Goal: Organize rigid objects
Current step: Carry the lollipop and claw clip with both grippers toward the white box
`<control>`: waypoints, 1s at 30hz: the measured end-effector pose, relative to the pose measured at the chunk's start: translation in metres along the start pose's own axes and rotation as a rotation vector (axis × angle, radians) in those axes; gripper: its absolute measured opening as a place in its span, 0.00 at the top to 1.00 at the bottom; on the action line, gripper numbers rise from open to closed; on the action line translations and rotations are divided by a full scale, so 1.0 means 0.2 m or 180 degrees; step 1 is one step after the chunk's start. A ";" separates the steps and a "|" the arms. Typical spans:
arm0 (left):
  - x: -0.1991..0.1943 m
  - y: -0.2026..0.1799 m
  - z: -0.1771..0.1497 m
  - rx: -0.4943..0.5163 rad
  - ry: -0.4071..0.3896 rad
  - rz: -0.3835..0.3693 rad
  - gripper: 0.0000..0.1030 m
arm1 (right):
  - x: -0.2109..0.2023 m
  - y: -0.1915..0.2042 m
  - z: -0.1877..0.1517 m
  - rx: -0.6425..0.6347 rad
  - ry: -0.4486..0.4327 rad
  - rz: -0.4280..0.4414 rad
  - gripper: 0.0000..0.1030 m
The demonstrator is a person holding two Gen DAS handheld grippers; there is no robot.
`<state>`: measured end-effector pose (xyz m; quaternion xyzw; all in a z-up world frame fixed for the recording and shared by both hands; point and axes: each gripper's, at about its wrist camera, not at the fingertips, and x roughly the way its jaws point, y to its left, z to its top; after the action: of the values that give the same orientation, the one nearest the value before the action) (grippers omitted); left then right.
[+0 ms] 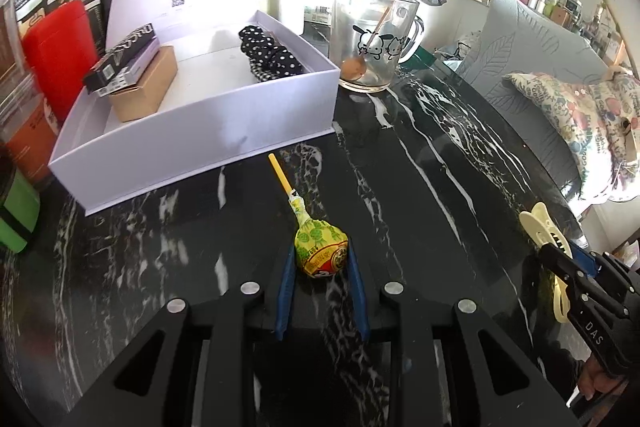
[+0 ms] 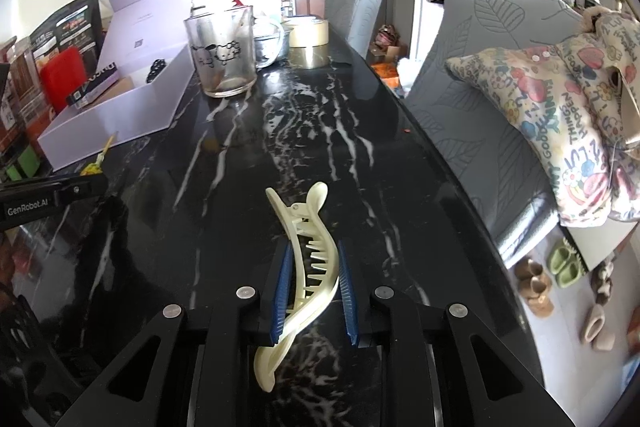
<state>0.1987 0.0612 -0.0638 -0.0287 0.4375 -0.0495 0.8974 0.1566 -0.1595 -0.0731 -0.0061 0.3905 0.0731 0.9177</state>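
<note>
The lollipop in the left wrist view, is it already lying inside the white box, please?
No, the lollipop lies on the black marble table in front of the white box, between the left gripper's fingers.

Your left gripper (image 1: 321,259) tilts down at the marble table (image 1: 420,187), blue pads clamped on the lollipop (image 1: 320,251). Your right gripper (image 2: 314,267), low over the same table, pinches the hair clip (image 2: 304,267).
</note>
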 end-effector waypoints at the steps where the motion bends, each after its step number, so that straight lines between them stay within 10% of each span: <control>1: -0.01 0.01 -0.01 -0.0016 0.0000 -0.0007 0.76 | 0.00 0.01 0.00 -0.0003 0.0004 0.0031 0.78; 30: -0.44 0.34 -0.29 -0.0399 -0.0261 0.0166 0.76 | -0.27 0.55 -0.10 -0.0452 -0.0057 0.0605 0.79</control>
<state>0.1028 0.1377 -0.0366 -0.0754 0.4032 0.0025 0.9120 0.0904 -0.0593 -0.0423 -0.0334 0.3749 0.1874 0.9073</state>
